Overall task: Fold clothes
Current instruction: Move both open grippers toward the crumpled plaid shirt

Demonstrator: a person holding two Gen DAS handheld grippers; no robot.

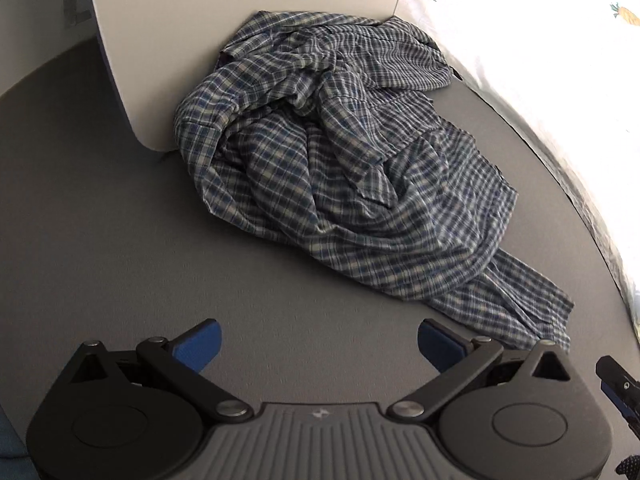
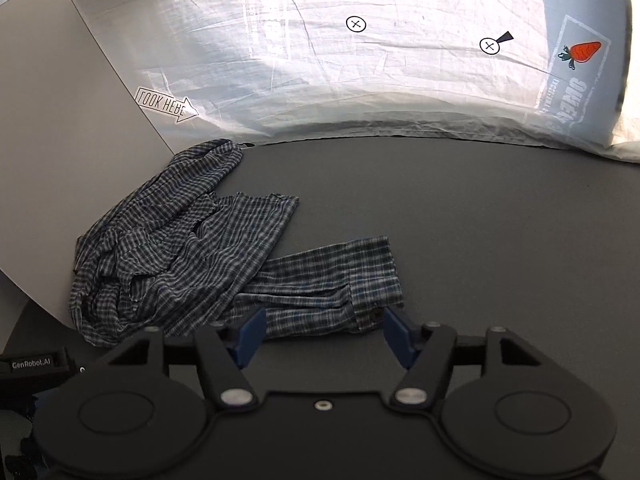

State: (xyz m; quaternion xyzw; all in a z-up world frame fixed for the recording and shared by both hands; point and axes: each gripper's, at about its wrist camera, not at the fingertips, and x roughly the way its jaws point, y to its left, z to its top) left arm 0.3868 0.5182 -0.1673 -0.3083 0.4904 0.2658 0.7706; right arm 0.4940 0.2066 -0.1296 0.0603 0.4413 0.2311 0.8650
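Note:
A blue and white plaid shirt (image 1: pixel 340 168) lies crumpled in a heap on the grey table (image 1: pixel 120 240), pushed against a white board. It also shows in the right wrist view (image 2: pixel 188 256), with one sleeve (image 2: pixel 336 280) stretched out flat toward me. My left gripper (image 1: pixel 318 340) is open and empty, just short of the heap's near edge. My right gripper (image 2: pixel 324 334) is open and empty, its blue fingertips (image 2: pixel 250 334) on either side of the sleeve's cuff end, just above it.
A white upright board (image 1: pixel 200 40) stands behind the shirt on the left. A bright white printed curtain (image 2: pixel 360 60) hangs along the far edge of the table. The right gripper's tip (image 1: pixel 618 380) shows at the lower right of the left wrist view.

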